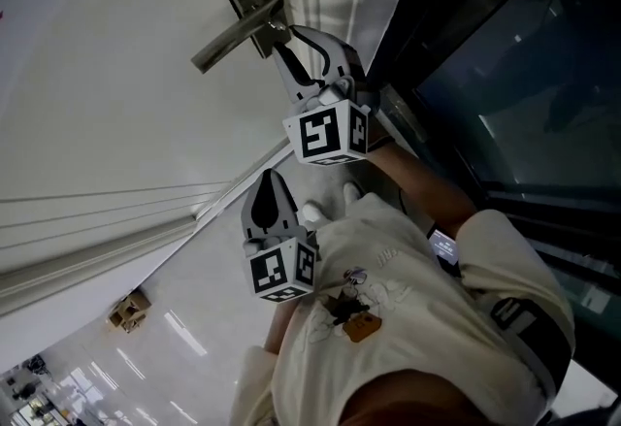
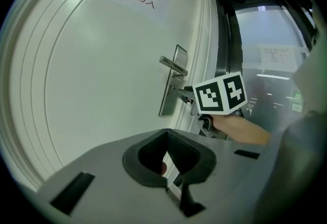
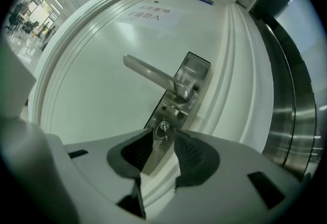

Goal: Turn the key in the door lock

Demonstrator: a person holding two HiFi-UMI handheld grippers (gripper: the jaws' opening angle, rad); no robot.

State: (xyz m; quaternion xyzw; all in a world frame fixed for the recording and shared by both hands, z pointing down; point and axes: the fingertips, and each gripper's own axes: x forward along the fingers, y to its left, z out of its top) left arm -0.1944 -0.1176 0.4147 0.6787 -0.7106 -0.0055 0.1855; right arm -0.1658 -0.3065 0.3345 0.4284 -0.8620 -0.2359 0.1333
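**Grippers before a door lock, key in the keyhole**

Door (image 1: 97,75), white and panelled, filled most of each view; a dark glazed panel (image 1: 524,55) adjoined it on the latch side. A person's pale sleeve (image 1: 388,298) occupied the lower part of the head view.

The right gripper (image 3: 163,141) was held up to the lock, its marker cube (image 1: 330,133) behind the jaws. Its jaws stood apart and pressed on nothing. The left gripper (image 2: 167,154) was held lower and well back from the lock. Its jaws were drawn together at the tips, with nothing clamped between them.

A steel lock plate (image 3: 191,77) ran along the door's edge. A lever handle (image 3: 150,72) projected sideways from the plate's upper half.

The key (image 3: 163,128), bearing a small wire ring, sat in the keyhole on the plate below the lever. In the right gripper view it lay just beyond the gap between the parted jaws, in line with it and touched by neither pad.
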